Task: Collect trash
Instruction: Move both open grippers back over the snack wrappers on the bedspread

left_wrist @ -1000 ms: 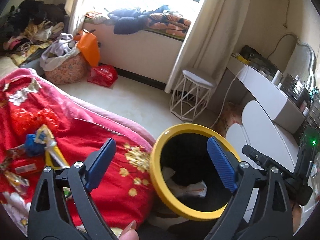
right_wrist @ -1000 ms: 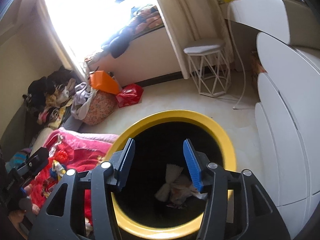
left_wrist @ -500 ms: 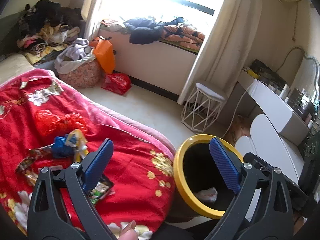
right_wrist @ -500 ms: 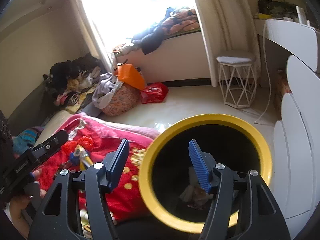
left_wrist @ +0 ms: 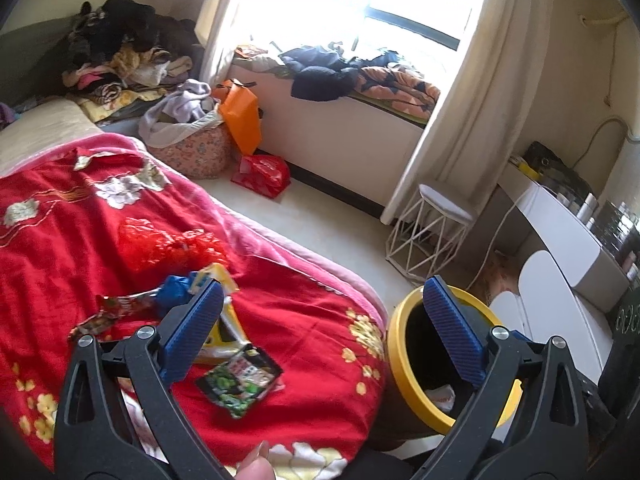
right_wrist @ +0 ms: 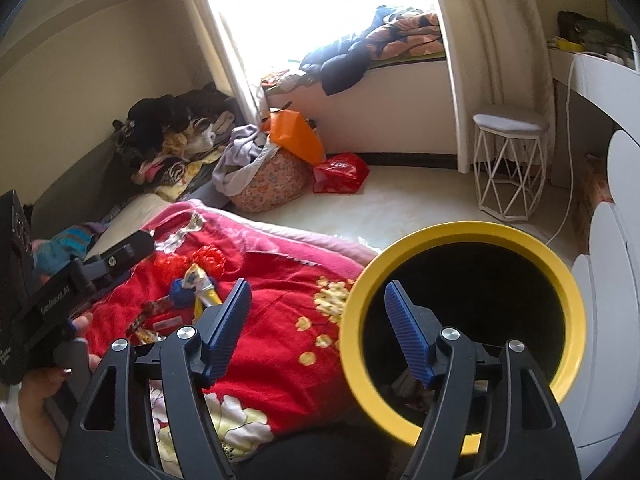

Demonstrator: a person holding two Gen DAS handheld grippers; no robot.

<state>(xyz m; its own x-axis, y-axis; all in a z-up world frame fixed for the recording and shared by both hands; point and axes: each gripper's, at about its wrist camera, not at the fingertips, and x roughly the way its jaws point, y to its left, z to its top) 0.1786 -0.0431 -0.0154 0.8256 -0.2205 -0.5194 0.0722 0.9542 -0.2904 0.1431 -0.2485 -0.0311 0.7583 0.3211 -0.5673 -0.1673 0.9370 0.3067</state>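
Observation:
A black bin with a yellow rim stands beside the bed, with crumpled trash inside. Several wrappers lie on the red blanket: a green and black packet, a yellow wrapper, a blue one and a red plastic bag; they also show in the right wrist view. My left gripper is open and empty above the blanket's edge. My right gripper is open and empty between blanket and bin rim.
A white wire stool stands on the floor near the curtain. A floral laundry basket, an orange bag and a red bag sit by the window bench. White drawers are right of the bin.
Both grippers have swung left, away from over the bin toward the bed. The bin has shifted right in both views and more of the blanket and wrappers shows.

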